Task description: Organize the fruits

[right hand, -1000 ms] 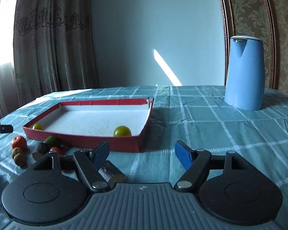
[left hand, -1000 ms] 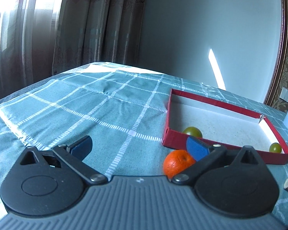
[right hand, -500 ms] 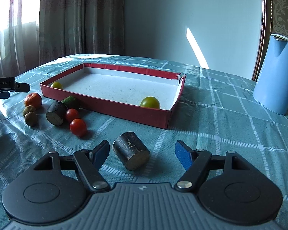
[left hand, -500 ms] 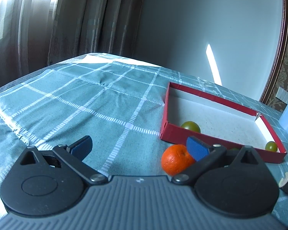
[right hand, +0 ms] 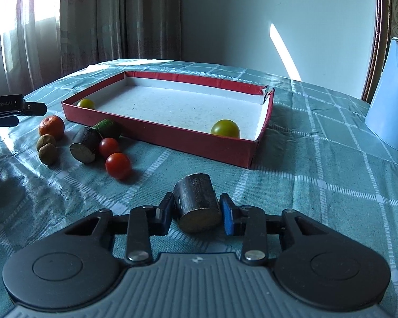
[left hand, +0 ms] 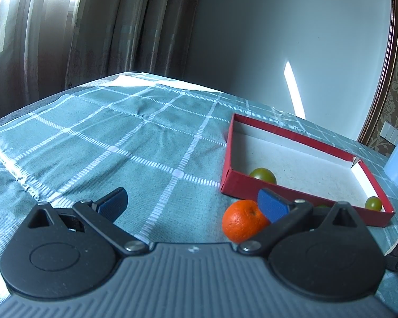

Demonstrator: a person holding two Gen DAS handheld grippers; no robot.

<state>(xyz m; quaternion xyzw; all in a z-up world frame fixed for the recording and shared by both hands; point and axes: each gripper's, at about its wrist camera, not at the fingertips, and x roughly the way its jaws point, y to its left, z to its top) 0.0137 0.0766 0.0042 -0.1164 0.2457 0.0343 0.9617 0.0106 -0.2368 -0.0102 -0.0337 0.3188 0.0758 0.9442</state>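
Observation:
A red tray (right hand: 156,129) with a white floor lies on the checked cloth and holds two green fruits (right hand: 225,128), (right hand: 85,103). My right gripper (right hand: 196,212) is shut on a dark cut cylinder piece (right hand: 196,201) that rests on the cloth in front of the tray. Left of it lie two red tomatoes (right hand: 118,165), another dark cut piece (right hand: 85,145), a green fruit (right hand: 107,128), two brown fruits (right hand: 47,149) and an orange (right hand: 51,126). My left gripper (left hand: 191,204) is open, with the orange (left hand: 242,224) beside its right finger, in front of the tray (left hand: 241,182).
A blue kettle (right hand: 391,95) stands on the right of the table. Curtains hang behind the table's far left edge. The left gripper's body (right hand: 5,106) shows at the left edge of the right wrist view.
My right gripper has moved forward and closed its fingers on the dark cylinder piece. The left gripper has shifted only slightly and stays open by the orange.

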